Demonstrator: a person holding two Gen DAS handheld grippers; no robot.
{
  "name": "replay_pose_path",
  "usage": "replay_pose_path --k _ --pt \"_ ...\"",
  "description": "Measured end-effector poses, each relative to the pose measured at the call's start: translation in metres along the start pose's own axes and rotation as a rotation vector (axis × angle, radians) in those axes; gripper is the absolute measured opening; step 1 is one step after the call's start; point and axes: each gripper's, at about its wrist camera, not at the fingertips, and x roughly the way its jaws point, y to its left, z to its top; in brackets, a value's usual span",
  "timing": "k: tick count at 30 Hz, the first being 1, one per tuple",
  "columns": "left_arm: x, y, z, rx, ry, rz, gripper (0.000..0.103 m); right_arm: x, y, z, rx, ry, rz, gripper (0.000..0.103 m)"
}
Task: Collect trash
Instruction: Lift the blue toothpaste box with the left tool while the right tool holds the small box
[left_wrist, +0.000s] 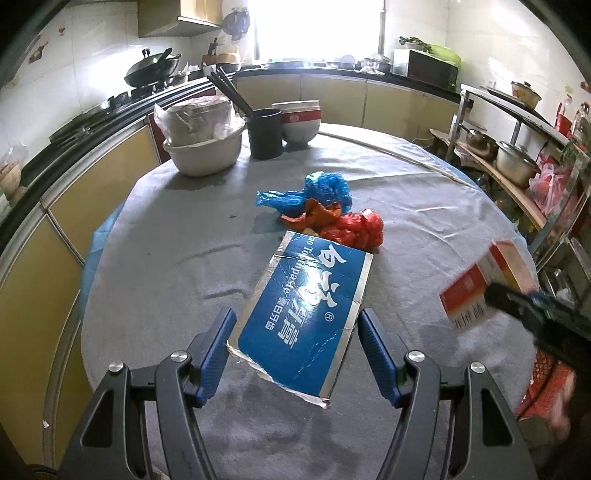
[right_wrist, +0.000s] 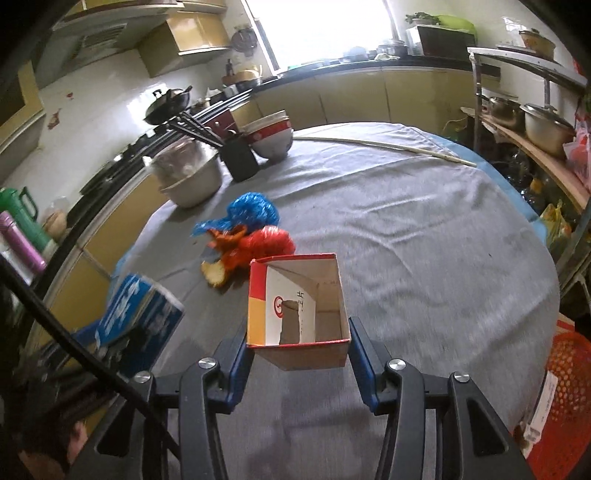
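Holding a flattened blue toothpaste carton (left_wrist: 301, 317) between its two blue pads, the left hand-held gripper (left_wrist: 295, 354) is pinching the carton by its long edges, and the carton looks to be lifted clear of the grey-clothed round table (left_wrist: 155, 266), its far end pointing toward the heap of remaining trash. The right hand-held gripper (right_wrist: 298, 354) is likewise pinching an open red-and-white cardboard box (right_wrist: 297, 306) by its side walls, mouth facing forward, so the empty interior is showing. Both cartons are probably being gripped across their narrow width because that is what fits between the fingers.

Past the toothpaste carton, near the middle of the table, a crumpled blue plastic bag (left_wrist: 317, 192), a crumpled red plastic bag (left_wrist: 354, 229) and orange peel scraps (left_wrist: 314, 214) are lying touching one another, not yet collected. Beyond that heap, stacked bowls (left_wrist: 299, 122), a black chopstick holder (left_wrist: 265, 133) and a covered basin (left_wrist: 203, 144) are standing at the table's far edge.

A red mesh basket (right_wrist: 569, 384) is sitting beside the table, to the right of the red-and-white box; judging by the task, it is likely where both cartons are headed.
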Motion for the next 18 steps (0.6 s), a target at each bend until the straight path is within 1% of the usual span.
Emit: replay_pose_path --k 3,6,10,12,14,18 --pt "-0.003 -0.004 -0.003 0.006 -0.004 0.004 0.069 -0.010 -0.004 -0.013 0.004 0.006 0.021 0.051" --pt "-0.003 -0.008 -0.007 0.014 0.005 0.005 0.069 -0.014 -0.011 -0.028 -0.014 0.015 -0.004 0.051" --pt "-0.002 -0.012 -0.013 0.029 0.014 0.009 0.069 -0.014 -0.027 -0.046 0.014 0.057 0.000 0.051" --pt "-0.001 -0.014 -0.018 0.032 0.022 -0.003 0.069 -0.014 -0.033 -0.054 0.025 0.075 -0.004 0.051" --pt "0.001 -0.016 -0.023 0.041 0.031 -0.008 0.069 -0.016 -0.036 -0.060 0.023 0.069 -0.002 0.051" --pt "0.013 -0.018 -0.032 0.038 0.090 -0.035 0.069 -0.016 -0.037 -0.067 0.010 0.088 -0.003 0.052"
